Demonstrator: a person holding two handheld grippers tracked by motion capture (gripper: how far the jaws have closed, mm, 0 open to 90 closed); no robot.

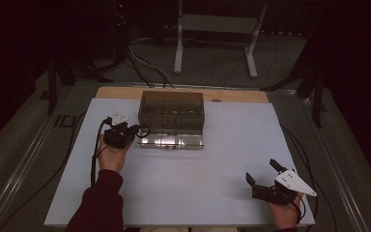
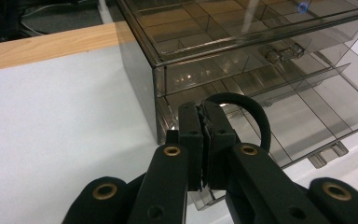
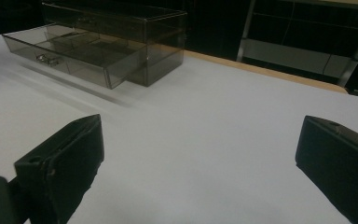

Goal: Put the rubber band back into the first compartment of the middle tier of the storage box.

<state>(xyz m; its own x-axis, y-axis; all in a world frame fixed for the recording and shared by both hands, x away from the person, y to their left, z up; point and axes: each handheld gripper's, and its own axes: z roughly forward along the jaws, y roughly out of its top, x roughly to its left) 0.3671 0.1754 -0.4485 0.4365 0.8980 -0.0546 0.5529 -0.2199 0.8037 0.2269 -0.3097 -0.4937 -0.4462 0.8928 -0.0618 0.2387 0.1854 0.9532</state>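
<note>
A thin black elastic loop (image 2: 254, 114), like a hair band, is hanging pinched at one end, its free arc standing out over the lower drawer of a smoky transparent plastic drawer box (image 1: 171, 118). The box is sitting at the far middle of the white bench (image 1: 188, 179), its lower drawer pulled partly out.

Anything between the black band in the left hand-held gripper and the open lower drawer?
Nothing visible. The left hand-held gripper pinches the black band right at the drawer box's front-left corner, with the open lower drawer just beyond. Its divided compartments look empty.
</note>
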